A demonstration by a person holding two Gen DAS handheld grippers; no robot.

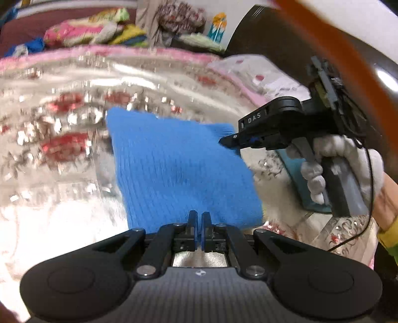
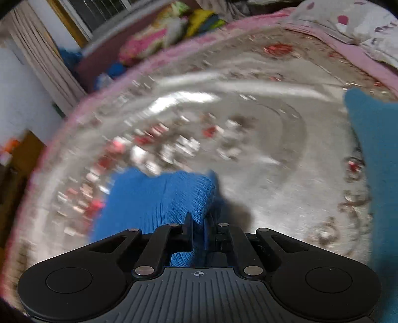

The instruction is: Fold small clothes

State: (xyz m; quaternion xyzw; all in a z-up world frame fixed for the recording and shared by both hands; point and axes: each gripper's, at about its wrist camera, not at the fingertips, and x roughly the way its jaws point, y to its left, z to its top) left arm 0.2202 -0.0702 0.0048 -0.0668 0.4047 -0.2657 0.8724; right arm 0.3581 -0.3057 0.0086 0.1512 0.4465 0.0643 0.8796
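A small blue knitted garment (image 1: 179, 169) lies across a shiny floral bedspread (image 1: 62, 124). My left gripper (image 1: 199, 216) is shut on the garment's near edge. In the left wrist view my right gripper (image 1: 230, 141) comes in from the right, held by a white-gloved hand (image 1: 343, 169), and is shut on the garment's far right corner. In the right wrist view my right gripper (image 2: 199, 221) pinches a raised fold of the blue garment (image 2: 154, 198) above the bedspread (image 2: 261, 174). Both views are blurred.
A teal cloth (image 2: 375, 174) lies at the right edge of the bed. A pile of coloured clothes (image 1: 94, 29) sits beyond the bed's pink border. A spotted white pillow (image 2: 348, 22) lies at the far right. A curtain (image 2: 42, 59) hangs at left.
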